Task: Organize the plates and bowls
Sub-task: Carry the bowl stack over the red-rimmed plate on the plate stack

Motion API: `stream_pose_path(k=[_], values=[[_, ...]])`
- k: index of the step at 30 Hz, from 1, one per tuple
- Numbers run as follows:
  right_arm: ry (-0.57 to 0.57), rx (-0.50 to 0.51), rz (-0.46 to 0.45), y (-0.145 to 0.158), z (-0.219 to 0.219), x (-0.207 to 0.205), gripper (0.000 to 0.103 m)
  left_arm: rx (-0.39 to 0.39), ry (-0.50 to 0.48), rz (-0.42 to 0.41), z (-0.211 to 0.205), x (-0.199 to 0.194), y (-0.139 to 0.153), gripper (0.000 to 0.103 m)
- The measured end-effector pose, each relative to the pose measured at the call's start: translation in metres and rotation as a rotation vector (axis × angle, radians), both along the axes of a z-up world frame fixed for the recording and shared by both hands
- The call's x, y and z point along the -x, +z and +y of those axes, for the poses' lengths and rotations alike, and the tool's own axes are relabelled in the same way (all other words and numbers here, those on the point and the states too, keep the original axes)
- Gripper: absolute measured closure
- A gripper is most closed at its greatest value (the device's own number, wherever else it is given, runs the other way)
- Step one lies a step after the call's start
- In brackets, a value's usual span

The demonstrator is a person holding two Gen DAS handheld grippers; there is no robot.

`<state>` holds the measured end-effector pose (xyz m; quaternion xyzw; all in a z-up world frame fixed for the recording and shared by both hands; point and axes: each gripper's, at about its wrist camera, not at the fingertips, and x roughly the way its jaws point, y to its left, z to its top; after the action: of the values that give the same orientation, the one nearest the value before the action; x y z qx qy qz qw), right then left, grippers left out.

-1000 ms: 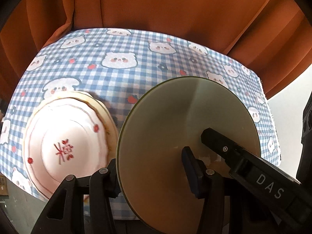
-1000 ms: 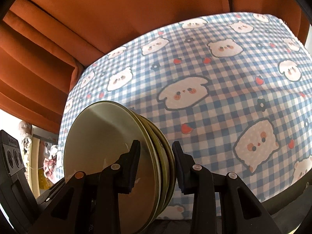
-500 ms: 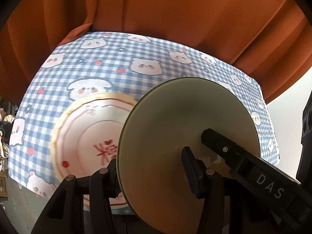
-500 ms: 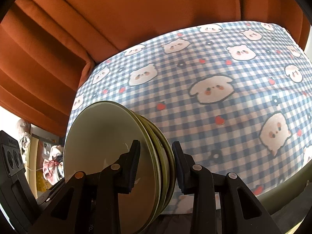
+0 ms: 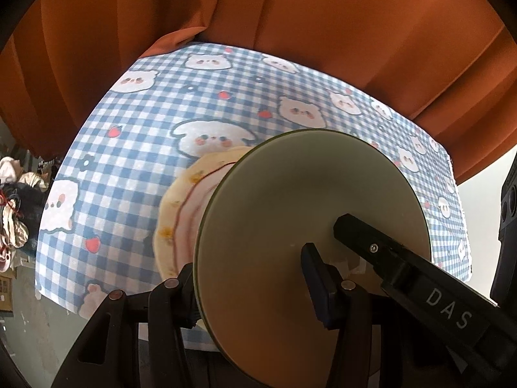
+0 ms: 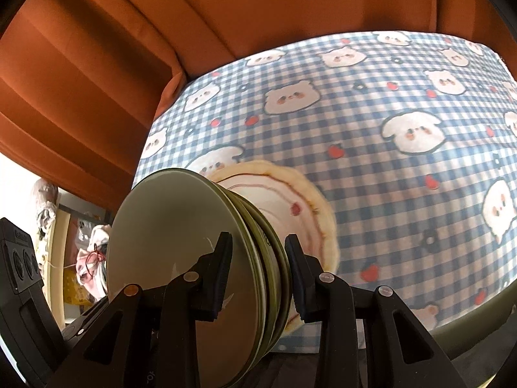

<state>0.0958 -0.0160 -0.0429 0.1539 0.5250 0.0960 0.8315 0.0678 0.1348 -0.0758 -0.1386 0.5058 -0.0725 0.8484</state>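
Note:
A stack of olive-green plates (image 5: 290, 213) hangs tilted above the table, gripped from both sides. My left gripper (image 5: 252, 268) is shut on its near rim, and the right gripper's finger (image 5: 387, 252) reaches across the top plate's face. In the right wrist view my right gripper (image 6: 258, 245) clamps the edges of the green stack (image 6: 168, 226). A cream plate with red trim (image 5: 181, 213) lies on the checked tablecloth (image 5: 135, 168), partly hidden behind the stack. The same cream plate (image 6: 290, 200) shows just past the stack in the right wrist view.
An orange curtain (image 5: 290, 32) hangs close behind the table. The table's left edge (image 5: 48, 220) drops to a floor with clutter (image 5: 13, 200). Checked cloth (image 6: 404, 177) stretches to the right of the cream plate.
Both grippers have carried the green stack sideways to the left across the table. The cream plate, earlier well left of the stack, now sits right behind it. Both grips are unchanged.

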Motion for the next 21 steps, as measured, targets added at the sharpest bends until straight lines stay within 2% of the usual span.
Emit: stream_pose_path(k=[12,21], values=[[-0.011,0.024,0.084,-0.024,0.02,-0.021,0.066,0.022,-0.017,0.089,0.013,-0.023,-0.025,0.051],[-0.026,0.045,0.085,-0.028,0.017,-0.03,0.066,0.003,-0.045,0.067,0.01,-0.032,-0.027,0.051]])
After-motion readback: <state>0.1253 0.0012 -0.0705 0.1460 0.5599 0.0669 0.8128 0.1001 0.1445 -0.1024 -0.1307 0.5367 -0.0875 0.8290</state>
